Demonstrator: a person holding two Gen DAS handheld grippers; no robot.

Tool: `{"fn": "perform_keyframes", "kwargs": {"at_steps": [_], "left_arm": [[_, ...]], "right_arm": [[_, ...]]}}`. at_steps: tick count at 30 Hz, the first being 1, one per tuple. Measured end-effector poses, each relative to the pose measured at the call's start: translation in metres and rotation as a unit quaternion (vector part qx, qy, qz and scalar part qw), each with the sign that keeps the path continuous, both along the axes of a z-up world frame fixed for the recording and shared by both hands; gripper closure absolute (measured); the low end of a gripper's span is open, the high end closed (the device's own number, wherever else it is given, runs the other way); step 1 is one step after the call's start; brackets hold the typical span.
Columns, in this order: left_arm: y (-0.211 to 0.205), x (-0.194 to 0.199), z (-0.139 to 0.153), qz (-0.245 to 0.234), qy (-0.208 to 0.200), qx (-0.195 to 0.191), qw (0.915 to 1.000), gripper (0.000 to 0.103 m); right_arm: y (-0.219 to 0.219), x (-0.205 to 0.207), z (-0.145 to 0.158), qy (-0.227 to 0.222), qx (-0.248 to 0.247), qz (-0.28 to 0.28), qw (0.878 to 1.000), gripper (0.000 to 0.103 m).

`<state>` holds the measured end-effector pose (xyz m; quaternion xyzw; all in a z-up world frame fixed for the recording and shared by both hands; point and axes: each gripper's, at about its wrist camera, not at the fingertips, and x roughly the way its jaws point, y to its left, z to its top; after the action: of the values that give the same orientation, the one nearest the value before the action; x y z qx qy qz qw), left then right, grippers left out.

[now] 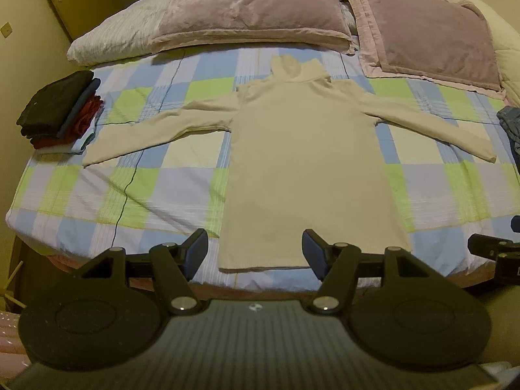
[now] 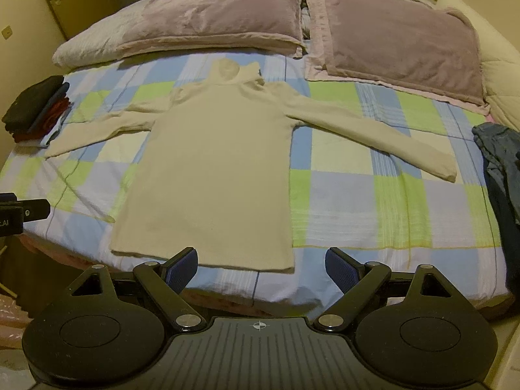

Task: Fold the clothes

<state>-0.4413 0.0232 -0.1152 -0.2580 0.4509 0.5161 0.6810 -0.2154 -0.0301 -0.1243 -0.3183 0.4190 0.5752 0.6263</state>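
Observation:
A cream turtleneck sweater (image 1: 302, 169) (image 2: 214, 169) lies flat on the checked bedspread (image 1: 156, 195), collar toward the pillows, both sleeves spread out to the sides. My left gripper (image 1: 255, 250) hangs open above the sweater's bottom hem at the near edge of the bed, nothing between its blue pads. My right gripper (image 2: 261, 268) is open too, above the hem's right corner, with nothing in it. Each gripper's body shows at the edge of the other's view.
A stack of folded dark, blue and red clothes (image 1: 61, 110) (image 2: 35, 110) sits at the bed's left edge. A blue denim garment (image 2: 503, 169) lies crumpled at the right edge. Two mauve pillows (image 1: 247, 9) (image 2: 399, 35) line the head of the bed.

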Motion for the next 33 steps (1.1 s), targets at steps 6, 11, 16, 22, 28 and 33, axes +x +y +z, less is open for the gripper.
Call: {"fn": "perform_keyframes", "kwargs": {"at_steps": [6,11,16,22,28,33], "left_arm": [[0.022,0.003,-0.009,0.004,0.005,-0.012,0.9999,0.042],[0.05,0.001,-0.025,0.015,0.003,-0.024,0.9996,0.042],[0.094,-0.027,-0.047,0.069,-0.044,-0.034,0.996,0.042],[0.16,-0.095,-0.091,0.168,-0.123,-0.039,0.9773,0.044],[0.233,-0.182,-0.155,0.321,-0.209,-0.026,0.9234,0.05],[0.298,-0.262,-0.22,0.448,-0.28,-0.003,0.8492,0.071]], "right_arm": [[0.019,0.004,-0.007,0.003,-0.011,0.003,1.0,0.015],[0.04,0.006,-0.019,0.009,-0.03,0.001,1.0,0.015],[0.073,0.013,-0.043,0.008,-0.062,-0.007,0.998,0.015],[0.123,0.024,-0.087,0.002,-0.092,-0.037,0.995,0.015],[0.179,0.053,-0.12,0.099,-0.033,-0.115,0.988,0.015],[0.23,0.072,-0.159,0.171,0.004,-0.201,0.964,0.015]]}}
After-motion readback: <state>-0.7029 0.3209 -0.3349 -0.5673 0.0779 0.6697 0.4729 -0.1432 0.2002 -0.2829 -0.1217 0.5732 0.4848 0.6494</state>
